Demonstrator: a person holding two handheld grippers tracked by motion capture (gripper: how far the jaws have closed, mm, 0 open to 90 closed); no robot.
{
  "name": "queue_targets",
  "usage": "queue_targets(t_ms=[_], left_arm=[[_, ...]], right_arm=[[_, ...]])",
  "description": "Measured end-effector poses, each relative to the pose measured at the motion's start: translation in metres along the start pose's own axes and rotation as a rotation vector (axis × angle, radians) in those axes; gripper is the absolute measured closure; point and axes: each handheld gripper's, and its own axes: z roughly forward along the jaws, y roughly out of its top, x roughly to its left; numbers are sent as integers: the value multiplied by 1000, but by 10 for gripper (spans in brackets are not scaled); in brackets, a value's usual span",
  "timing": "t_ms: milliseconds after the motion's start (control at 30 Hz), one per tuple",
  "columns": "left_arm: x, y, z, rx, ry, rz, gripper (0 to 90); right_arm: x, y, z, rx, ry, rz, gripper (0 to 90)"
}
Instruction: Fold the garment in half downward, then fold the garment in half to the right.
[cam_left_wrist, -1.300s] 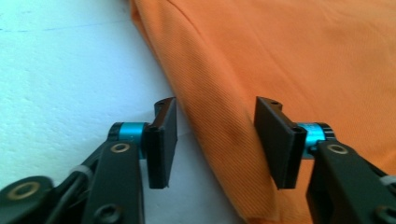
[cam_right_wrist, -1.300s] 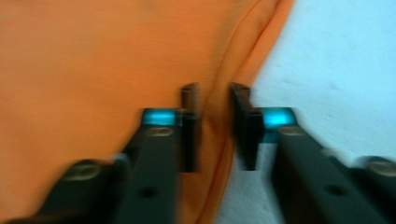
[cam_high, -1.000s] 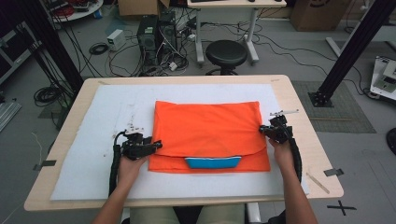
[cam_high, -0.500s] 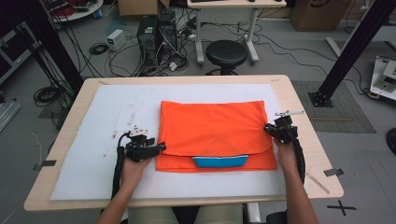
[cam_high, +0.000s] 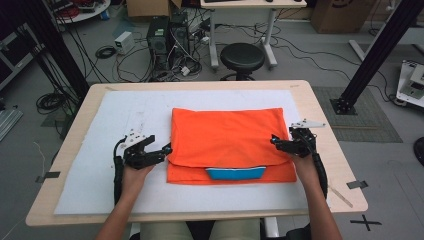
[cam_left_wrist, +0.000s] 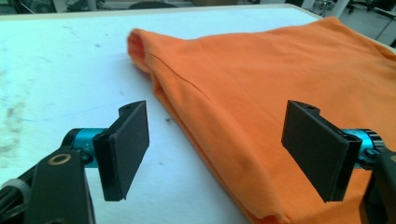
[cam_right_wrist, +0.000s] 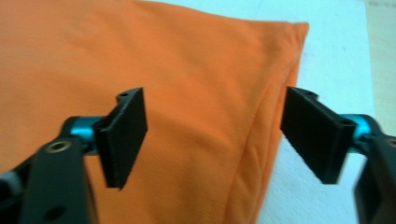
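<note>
From above, I see a folded orange cloth (cam_high: 227, 142) lying flat in the middle of a white mat (cam_high: 100, 190) that covers the wooden counter (cam_high: 330, 175). A blue strip (cam_high: 235, 173) shows at the near edge of the cloth, between its layers. The left hand-held gripper (cam_high: 162, 150) sits at the left edge of the cloth, its jaws spread apart and pointing toward the fabric. The right hand-held gripper (cam_high: 276, 142) sits at the right edge of the cloth, also pointing inward; its jaws look parted. Each one is held by a hand of the person, and the forearms come from the near side of the counter. Behind the counter there is a black round stool (cam_high: 242, 57) and many cables on the floor.

In the left gripper view, the two black jaws stand wide apart. The folded edge of the orange cloth (cam_left_wrist: 280, 93) runs between them, and the white mat (cam_left_wrist: 60, 60) is under the left jaw. The jaws do not pinch the fabric.

In the right gripper view, the jaws are again wide apart. The orange cloth (cam_right_wrist: 187, 93) lies below and between them, its seamed edge passing close to the right jaw, with the white mat (cam_right_wrist: 336, 46) beyond it. Nothing is gripped.
</note>
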Motion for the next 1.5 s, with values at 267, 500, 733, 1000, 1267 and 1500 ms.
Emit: queue_targets(t_ms=[267,500,733,1000,1267,1500], left_arm=[[8,1,-6,-10,1,-3,233],[8,1,-7,-6,3,-11,233],[7,2,-6,5,-3,-16,234],[5,1,-7,54,-3,-36,234],[-5,2,-4,140,-21,-92,233],[-16,-3,7,239,-2,-116,282]], right_arm=[[6,-3,-2,-14,48,-20,216],[10,0,-8,-31,57,-26,216],[13,2,-12,-32,60,-30,216],[19,6,-12,-8,79,-35,216],[30,16,-12,51,114,-57,216],[42,29,-8,79,142,-89,216]])
